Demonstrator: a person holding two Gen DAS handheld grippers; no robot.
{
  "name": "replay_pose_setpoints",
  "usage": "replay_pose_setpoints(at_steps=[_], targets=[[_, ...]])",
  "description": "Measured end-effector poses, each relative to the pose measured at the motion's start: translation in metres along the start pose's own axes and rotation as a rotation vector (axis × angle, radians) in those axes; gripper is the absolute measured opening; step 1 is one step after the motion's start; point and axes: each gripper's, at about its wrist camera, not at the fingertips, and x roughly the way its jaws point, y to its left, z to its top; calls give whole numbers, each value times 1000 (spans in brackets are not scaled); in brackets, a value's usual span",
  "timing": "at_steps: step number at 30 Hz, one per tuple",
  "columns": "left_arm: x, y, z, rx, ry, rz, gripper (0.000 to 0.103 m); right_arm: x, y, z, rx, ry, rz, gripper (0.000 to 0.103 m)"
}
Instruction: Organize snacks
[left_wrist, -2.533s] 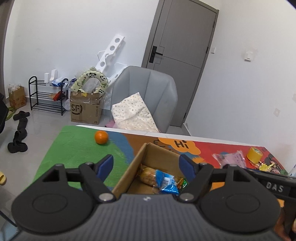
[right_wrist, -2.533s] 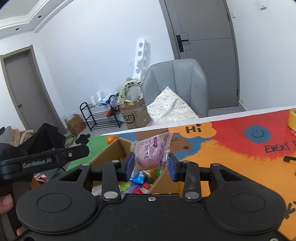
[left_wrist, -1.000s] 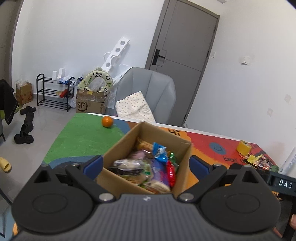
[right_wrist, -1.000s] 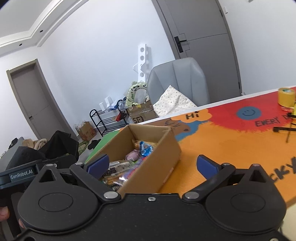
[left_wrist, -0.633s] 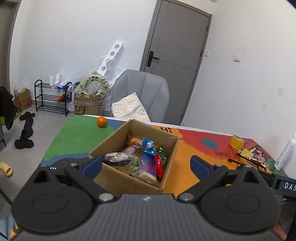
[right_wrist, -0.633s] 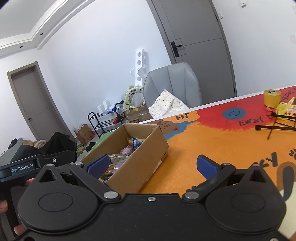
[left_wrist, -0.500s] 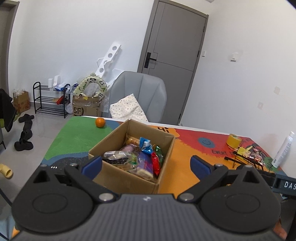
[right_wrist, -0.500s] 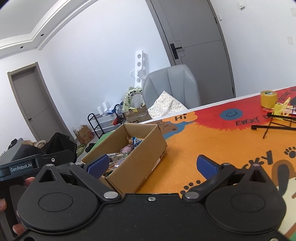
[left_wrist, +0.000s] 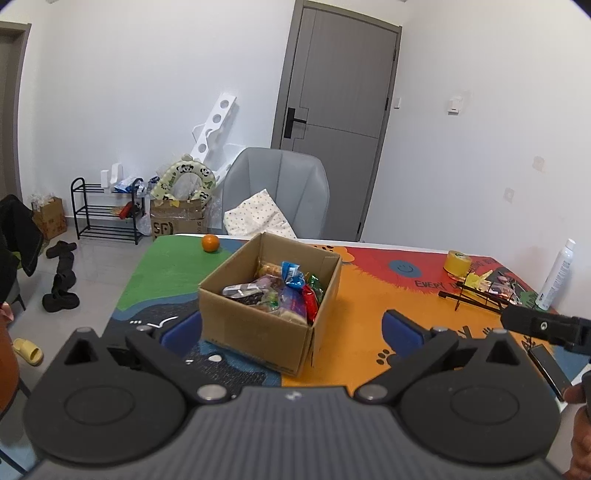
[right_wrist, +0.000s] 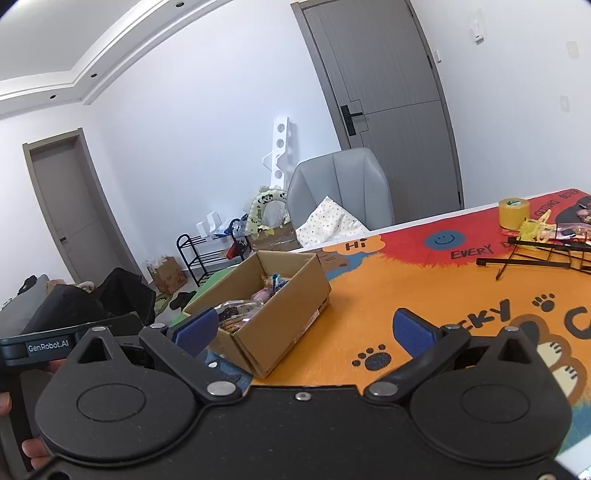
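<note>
An open cardboard box (left_wrist: 258, 325) stands on the colourful table mat, filled with several wrapped snacks (left_wrist: 284, 291). It also shows in the right wrist view (right_wrist: 284, 314), with a pink snack pack (right_wrist: 263, 294) inside. My left gripper (left_wrist: 291, 332) is open and empty, held back from the box's near side. My right gripper (right_wrist: 306, 330) is open and empty, pulled back to the right of the box.
An orange (left_wrist: 210, 243) lies on the green far corner. A yellow tape roll (left_wrist: 457, 261), a black wire rack (left_wrist: 476, 295), a white spray bottle (left_wrist: 556, 275) and a phone (left_wrist: 546, 365) sit at the right. A grey chair (left_wrist: 277, 192) stands behind the table.
The right gripper let the pink snack go into the box and opened. Both grippers have drawn back from the box, which now looks smaller and farther.
</note>
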Motion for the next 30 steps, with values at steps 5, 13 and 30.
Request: replay_pose_setpoints(at_steps=[5, 13, 30], targets=[[-24, 1, -6, 9, -8, 6, 103, -19, 3, -4, -6, 7, 2, 103], [-58, -1, -18, 26, -14, 3, 103, -48, 12, -14, -33, 17, 10, 103], [-91, -5, -25, 63, -53, -2, 103, -76, 18, -15, -65, 11, 7, 103]])
